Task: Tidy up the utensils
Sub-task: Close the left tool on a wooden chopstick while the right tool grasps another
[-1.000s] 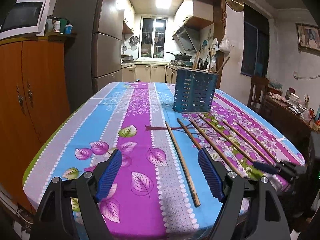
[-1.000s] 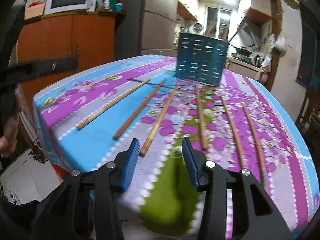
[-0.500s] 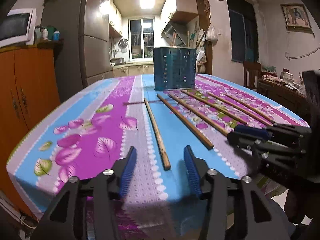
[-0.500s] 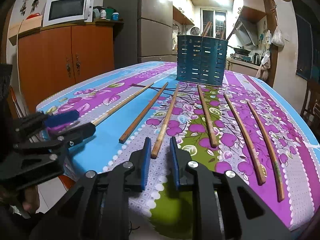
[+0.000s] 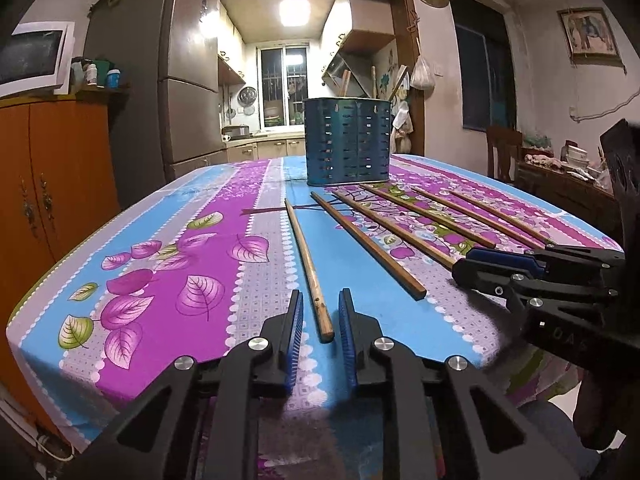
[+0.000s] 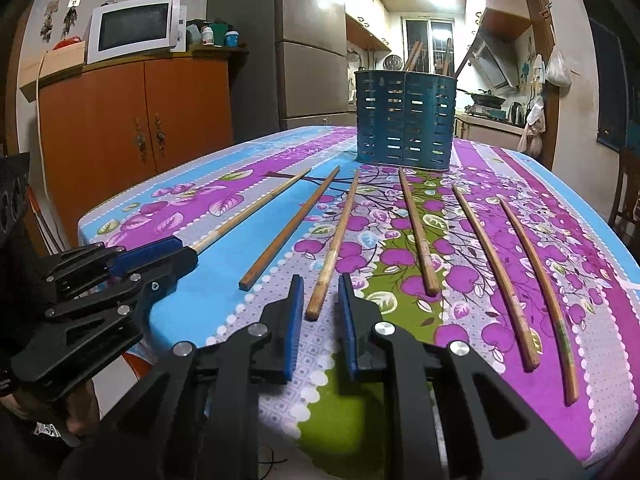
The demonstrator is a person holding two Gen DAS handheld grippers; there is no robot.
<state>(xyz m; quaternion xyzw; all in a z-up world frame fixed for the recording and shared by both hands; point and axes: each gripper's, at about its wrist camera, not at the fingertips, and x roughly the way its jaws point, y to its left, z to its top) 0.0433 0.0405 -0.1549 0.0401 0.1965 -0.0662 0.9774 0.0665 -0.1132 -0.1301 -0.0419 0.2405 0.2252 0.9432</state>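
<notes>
Several wooden chopsticks lie side by side on the floral tablecloth (image 5: 180,264), pointing toward a blue slotted utensil holder (image 5: 347,142) at the far end, which also shows in the right wrist view (image 6: 405,120) with a few sticks standing in it. My left gripper (image 5: 319,316) is narrowly open around the near end of the leftmost chopstick (image 5: 306,256), pads not touching it. My right gripper (image 6: 319,300) is narrowly open around the near end of the third chopstick from the left (image 6: 334,246). Each gripper shows in the other's view: the right (image 5: 500,266), the left (image 6: 152,256).
An orange cabinet (image 6: 132,120) with a microwave (image 6: 132,32) on top stands left of the table, beside a grey fridge (image 5: 160,92). A chair (image 5: 502,152) and a cluttered sideboard (image 5: 568,176) stand to the right. The table's near edge lies just under both grippers.
Both grippers have moved forward and lower to the chopstick ends. The left jaws have narrowed from wide open; the right jaws narrowed, then widened slightly around the stick.
</notes>
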